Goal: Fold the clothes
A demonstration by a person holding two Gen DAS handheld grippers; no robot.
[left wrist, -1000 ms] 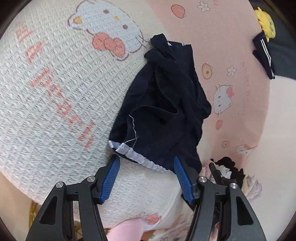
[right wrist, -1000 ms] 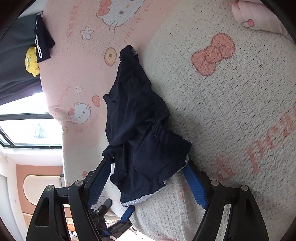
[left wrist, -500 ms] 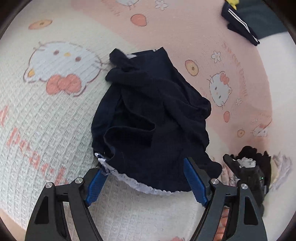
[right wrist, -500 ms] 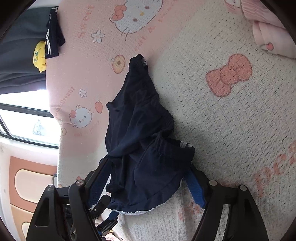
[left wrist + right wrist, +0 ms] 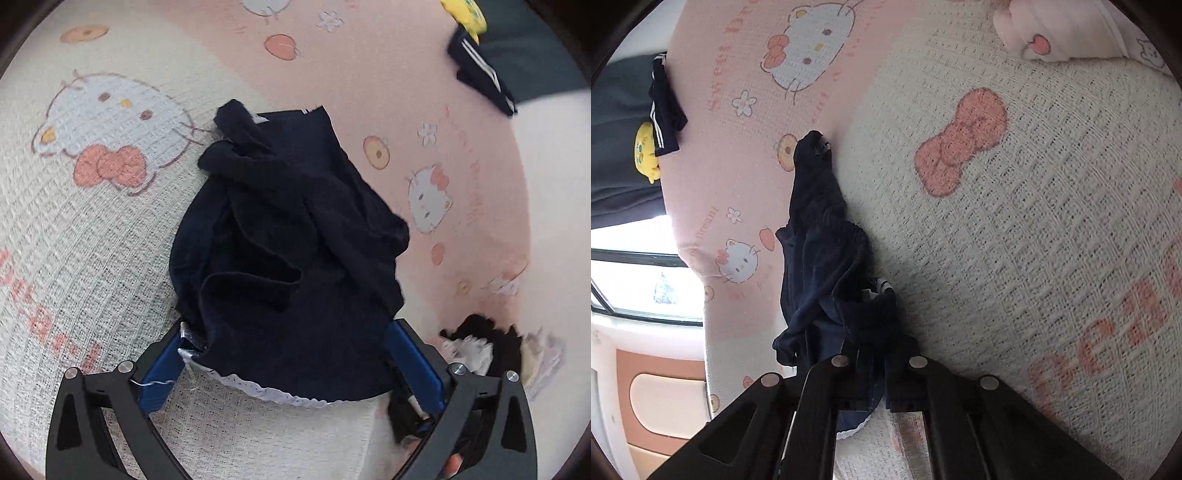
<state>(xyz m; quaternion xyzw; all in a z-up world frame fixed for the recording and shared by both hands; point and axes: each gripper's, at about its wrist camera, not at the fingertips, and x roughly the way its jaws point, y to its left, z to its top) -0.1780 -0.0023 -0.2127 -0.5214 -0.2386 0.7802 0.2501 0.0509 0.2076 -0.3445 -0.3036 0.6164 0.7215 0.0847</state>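
Observation:
A pair of navy shorts with a white lace-trimmed waistband lies crumpled on a cream and pink cartoon-cat blanket. My left gripper hangs over the near waistband edge. Its jaws are opening wide, with the shorts' hem lying between the blue pads, which do not press on it. In the right wrist view the shorts stretch away in a narrow bunch. My right gripper is shut on their near end, and the cloth hides its pads.
A dark garment with white stripes and a yellow toy lie at the blanket's far edge. A heap of black and white clothes sits at the right. Folded pink cloth lies far right, and a window is at the left.
The right gripper sank onto the shorts and closed on their near end, bunching the cloth. The left gripper's jaws spread wider and it rolled, coming closer over the waistband.

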